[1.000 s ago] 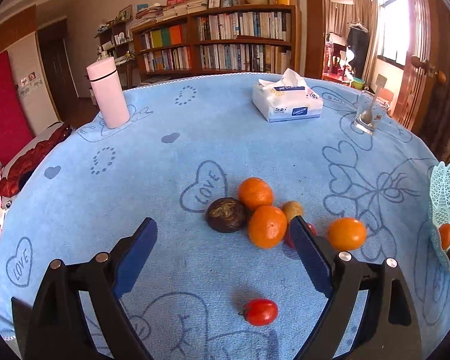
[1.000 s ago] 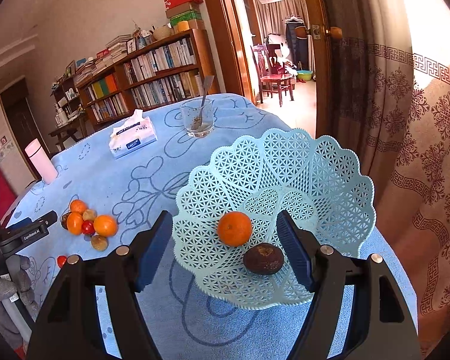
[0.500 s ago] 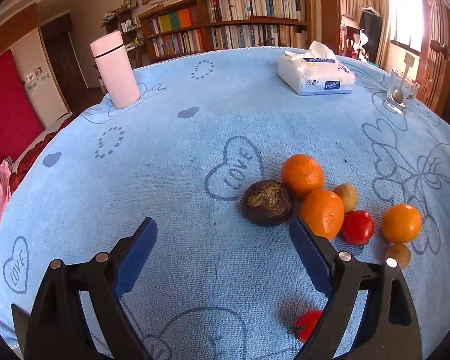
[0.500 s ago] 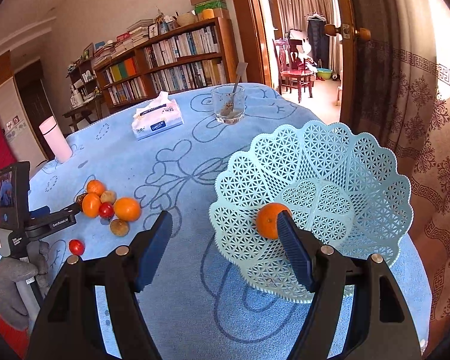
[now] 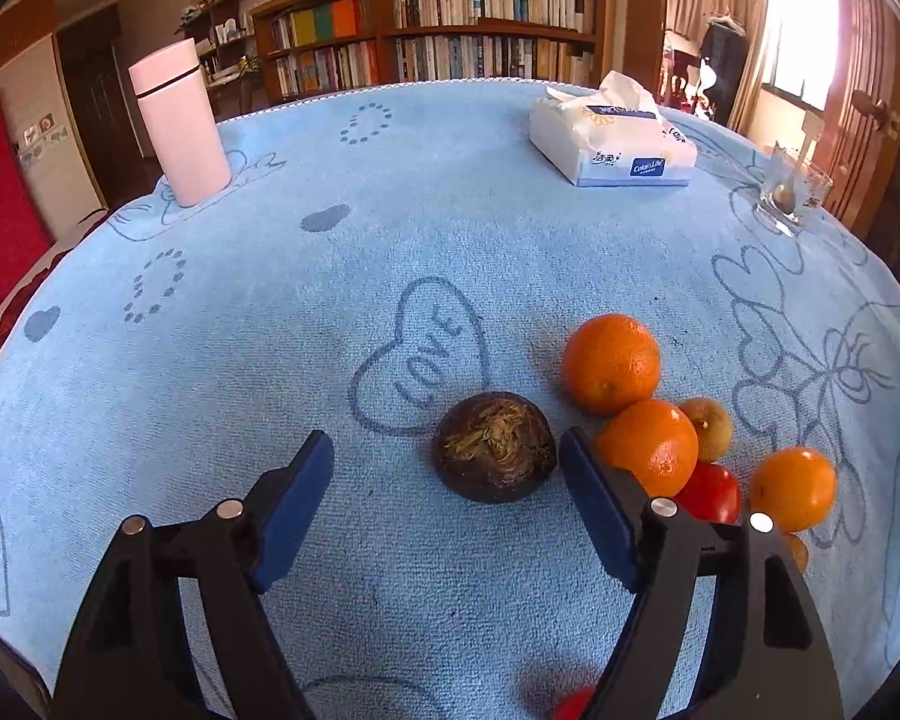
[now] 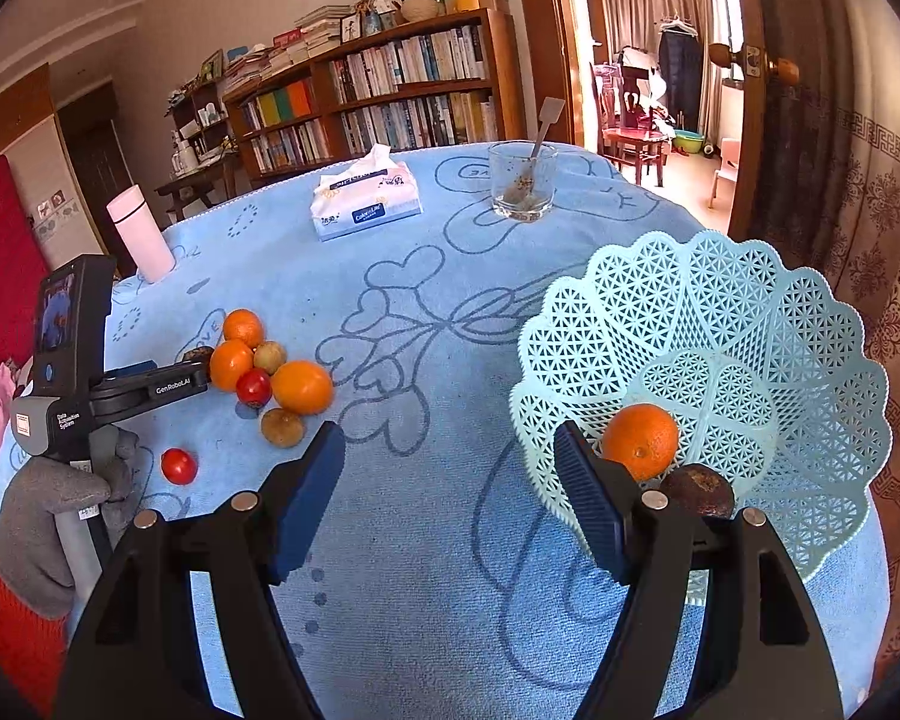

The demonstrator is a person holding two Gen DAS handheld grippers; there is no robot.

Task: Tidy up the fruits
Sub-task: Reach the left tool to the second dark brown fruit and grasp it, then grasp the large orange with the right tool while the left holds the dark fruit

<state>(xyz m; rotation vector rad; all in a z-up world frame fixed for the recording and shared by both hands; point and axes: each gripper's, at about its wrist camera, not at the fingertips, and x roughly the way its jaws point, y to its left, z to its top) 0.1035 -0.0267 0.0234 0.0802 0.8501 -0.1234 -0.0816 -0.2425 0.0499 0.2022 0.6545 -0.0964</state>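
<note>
A dark brown round fruit [image 5: 495, 447] lies on the blue cloth, with oranges [image 5: 611, 363], a red tomato [image 5: 711, 492] and small brown fruits [image 5: 708, 427] clustered to its right. My left gripper [image 5: 447, 462] is open, its right finger beside the dark fruit, the fruit just ahead of the gap. My right gripper [image 6: 450, 468] is open and empty, above the cloth left of the pale blue lattice basket [image 6: 750, 324], which holds an orange [image 6: 641, 441] and a dark fruit [image 6: 698, 491]. The left gripper's body also shows in the right wrist view [image 6: 144, 387].
A pink flask [image 5: 180, 123], a tissue pack [image 5: 615, 141] and a glass with a spoon [image 5: 792, 195] stand at the far side of the table. A lone red tomato [image 6: 179, 466] lies near the front edge. A bookshelf and a doorway are behind.
My left gripper has moved forward and down toward the dark brown fruit. My right gripper has swung left and back, so the basket now sits to its right.
</note>
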